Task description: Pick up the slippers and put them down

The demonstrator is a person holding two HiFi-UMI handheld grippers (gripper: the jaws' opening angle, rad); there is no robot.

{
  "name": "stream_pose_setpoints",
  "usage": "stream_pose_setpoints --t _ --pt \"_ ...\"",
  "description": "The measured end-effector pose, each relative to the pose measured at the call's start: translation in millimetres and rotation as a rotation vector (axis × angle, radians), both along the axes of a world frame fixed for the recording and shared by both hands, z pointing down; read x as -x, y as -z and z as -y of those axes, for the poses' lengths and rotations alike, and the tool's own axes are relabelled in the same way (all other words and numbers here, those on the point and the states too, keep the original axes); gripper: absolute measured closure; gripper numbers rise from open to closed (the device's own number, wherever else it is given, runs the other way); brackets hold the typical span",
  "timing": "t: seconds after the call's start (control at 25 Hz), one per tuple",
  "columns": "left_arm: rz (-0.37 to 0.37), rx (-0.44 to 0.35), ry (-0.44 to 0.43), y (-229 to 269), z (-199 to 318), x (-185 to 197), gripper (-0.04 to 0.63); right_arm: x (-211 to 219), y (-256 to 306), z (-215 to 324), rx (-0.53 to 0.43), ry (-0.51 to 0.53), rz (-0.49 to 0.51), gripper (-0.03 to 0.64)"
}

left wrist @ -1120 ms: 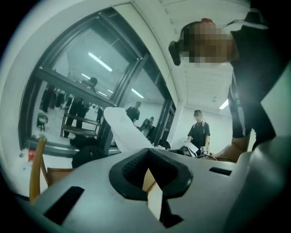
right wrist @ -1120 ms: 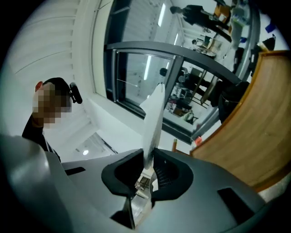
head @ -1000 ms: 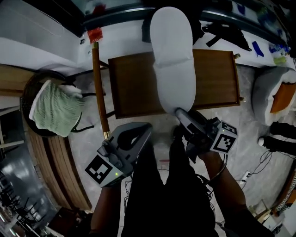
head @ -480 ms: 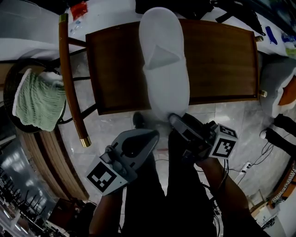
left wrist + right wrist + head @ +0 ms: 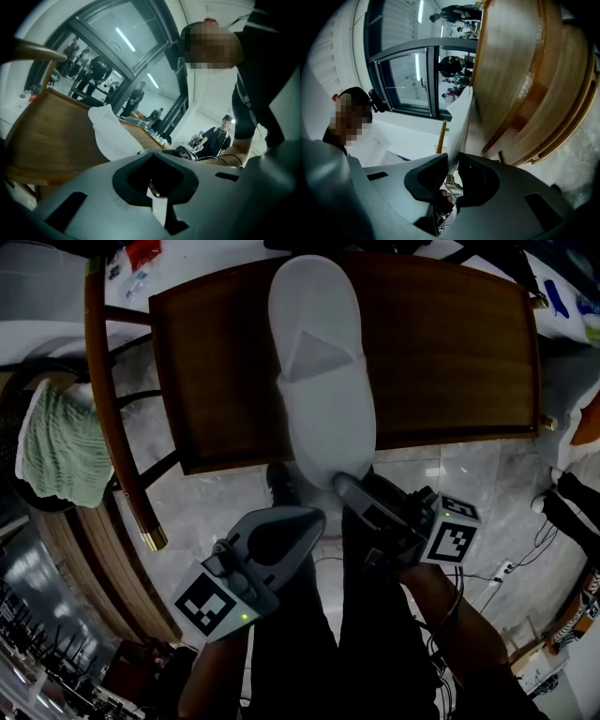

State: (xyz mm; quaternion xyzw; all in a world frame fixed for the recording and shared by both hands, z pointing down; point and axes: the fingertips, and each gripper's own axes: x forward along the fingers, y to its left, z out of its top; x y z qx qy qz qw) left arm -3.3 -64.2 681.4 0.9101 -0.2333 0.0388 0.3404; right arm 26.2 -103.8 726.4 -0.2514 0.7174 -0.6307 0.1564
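One white slipper (image 5: pixel 319 381) stretches flat over the wooden chair seat (image 5: pixel 450 352), toe toward the far edge. Its heel overhangs the seat's front edge. My right gripper (image 5: pixel 345 486) is shut on that heel; in the right gripper view the thin white sole (image 5: pixel 459 126) runs out from between the jaws (image 5: pixel 452 168). Whether the slipper rests on the wood I cannot tell. My left gripper (image 5: pixel 305 518) hangs beside it to the left, below the seat's front edge, shut and holding nothing (image 5: pixel 152 183). The left gripper view shows the slipper (image 5: pixel 112 136) from the side.
The chair's curved back rail (image 5: pixel 108 418) stands at the left. A round basket with a green towel (image 5: pixel 56 451) sits further left. Pale marble floor (image 5: pixel 469 484) lies in front of the chair, with cables (image 5: pixel 511 568) at the right. People stand in the distance.
Both grippers have sunk toward the chair, which now fills more of the head view. The slipper has come down with the right gripper, over the seat. The left gripper stays shut.
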Motion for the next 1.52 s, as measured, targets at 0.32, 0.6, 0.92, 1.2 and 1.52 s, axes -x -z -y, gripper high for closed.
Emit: stream_pose_setpoints --t 0.32,0.6,0.92,1.2,1.52 --pt "-0.002 0.018 -0.012 -8.4 -4.9 -1.0 0.592 2.3 -22.8 -10.1 0.071 -0.004 -0.009 0.551" --pt "-0.004 0.026 -0.015 -12.8 -11.4 -1.5 0.592 4.8 -32.0 -13.6 0.095 -0.007 -0.006 0.551" --pt "-0.006 0.023 -0.014 -14.9 -16.6 -0.3 0.592 7.3 -34.1 -10.9 0.089 -0.021 -0.002 0.489" --pt "0.004 0.005 -0.013 -10.4 -19.8 3.1 0.592 -11.2 -37.7 -16.9 0.1 -0.049 -0.021 0.472" --pt "0.002 -0.069 -0.013 49.8 -13.2 5.1 0.592 -45.4 22.6 -25.4 0.022 -0.082 -0.138 0.517"
